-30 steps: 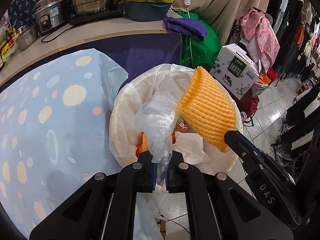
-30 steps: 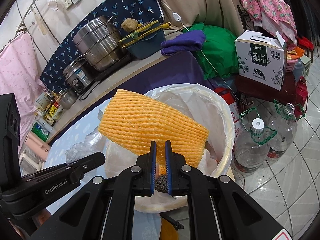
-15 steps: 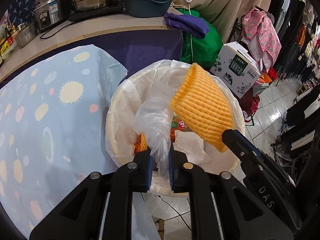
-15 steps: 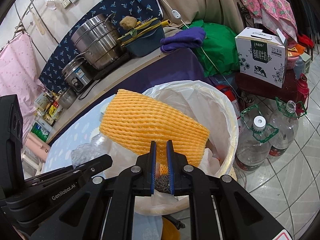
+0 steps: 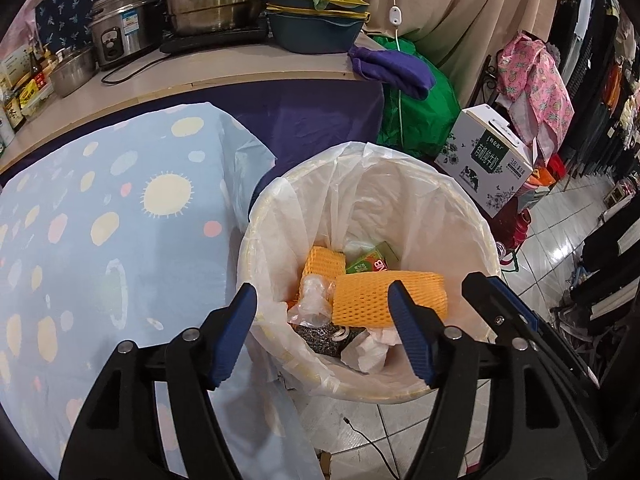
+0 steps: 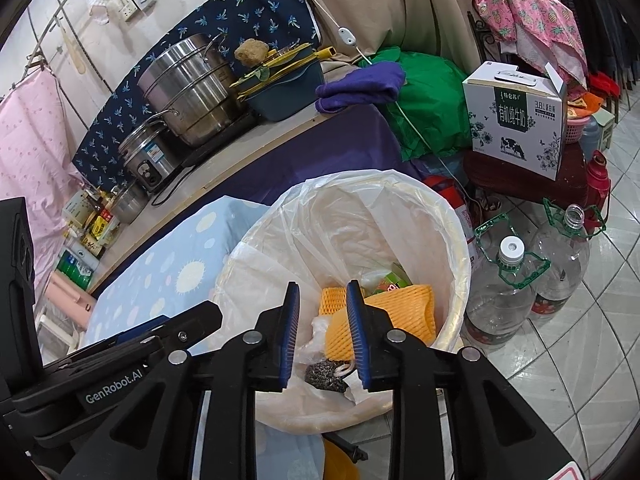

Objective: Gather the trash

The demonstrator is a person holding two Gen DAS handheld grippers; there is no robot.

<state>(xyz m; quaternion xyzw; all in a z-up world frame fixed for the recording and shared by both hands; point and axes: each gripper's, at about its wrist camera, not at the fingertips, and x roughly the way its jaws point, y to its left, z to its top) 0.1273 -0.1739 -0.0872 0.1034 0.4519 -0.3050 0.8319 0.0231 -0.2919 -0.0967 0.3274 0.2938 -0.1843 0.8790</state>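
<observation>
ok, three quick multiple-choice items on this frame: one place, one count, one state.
1. Where is the large orange foam net?
A. on the tablecloth
B. inside the lined bin
C. in the right gripper

2. How many clear plastic jugs stand on the floor beside the bin?
A. one
B. two
C. four

3. The left gripper is:
A. open, empty
B. shut on a bag
C. shut on the net

Answers: 1 B, it lies among the bin's trash. 2 B, capped jug and uncapped jug. 3 A, its jaws have just been opening, nothing between them.
</observation>
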